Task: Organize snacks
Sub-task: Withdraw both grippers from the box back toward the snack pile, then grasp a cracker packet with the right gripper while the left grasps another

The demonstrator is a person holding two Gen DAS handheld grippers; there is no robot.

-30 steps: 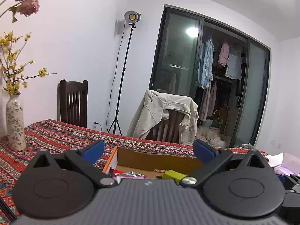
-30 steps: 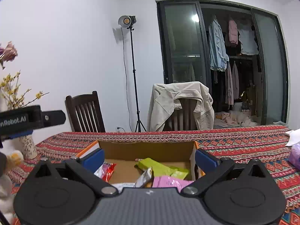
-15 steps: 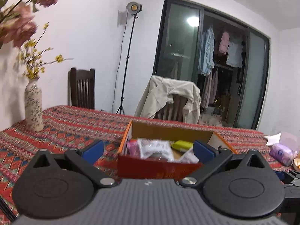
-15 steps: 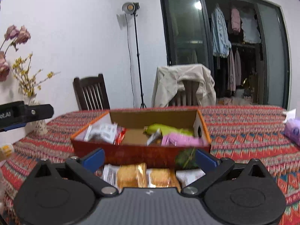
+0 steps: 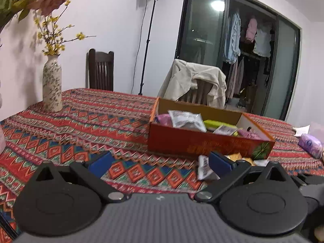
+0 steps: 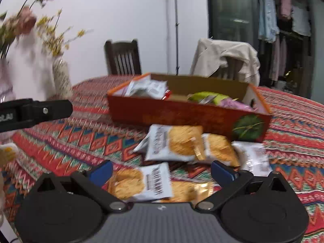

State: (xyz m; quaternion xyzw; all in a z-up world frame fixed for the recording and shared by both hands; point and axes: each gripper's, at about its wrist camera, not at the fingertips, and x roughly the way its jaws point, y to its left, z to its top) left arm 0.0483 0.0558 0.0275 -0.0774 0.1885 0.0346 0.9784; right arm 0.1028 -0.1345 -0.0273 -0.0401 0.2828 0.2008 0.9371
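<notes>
Two grippers hang low over the table's patterned red cloth point(image 5: 85, 125), both with their blue-padded fingers spread wide and nothing between them. The left gripper point(image 5: 160, 163) sits above bare cloth, near the front edge of the table. Ahead of it and slightly to its right stands the orange cardboard box point(image 5: 202, 143), open-topped. Inside lie a white packet point(image 5: 186, 119), a green packet point(image 5: 216, 124) and pink wrappers point(image 5: 248, 133), piled loosely against one another.

The right gripper point(image 6: 161, 169) hovers over a cluster of white-and-gold snack packs. One pack point(image 6: 141, 182) lies on the cloth just under and between the fingers; I cannot tell whether either pad touches it. A second pack point(image 6: 174, 143) rests in front of the box's near wall, overlapping a third point(image 6: 219, 148), and a white pack point(image 6: 255, 158) lies beside those, toward the box's leaf-printed corner point(image 6: 248, 129). The right view is blurred, so the print on the packs cannot be read.

Toward the table's far left edge stands a speckled vase point(image 5: 52, 87) with yellow blossoms. Behind the table are a dark wooden chair point(image 5: 100, 70), another chair draped with a beige jacket point(image 5: 194, 83), and a light stand point(image 5: 148, 36) against the white wall. A lilac pouch point(image 5: 310, 144) lies near the table's right edge.
</notes>
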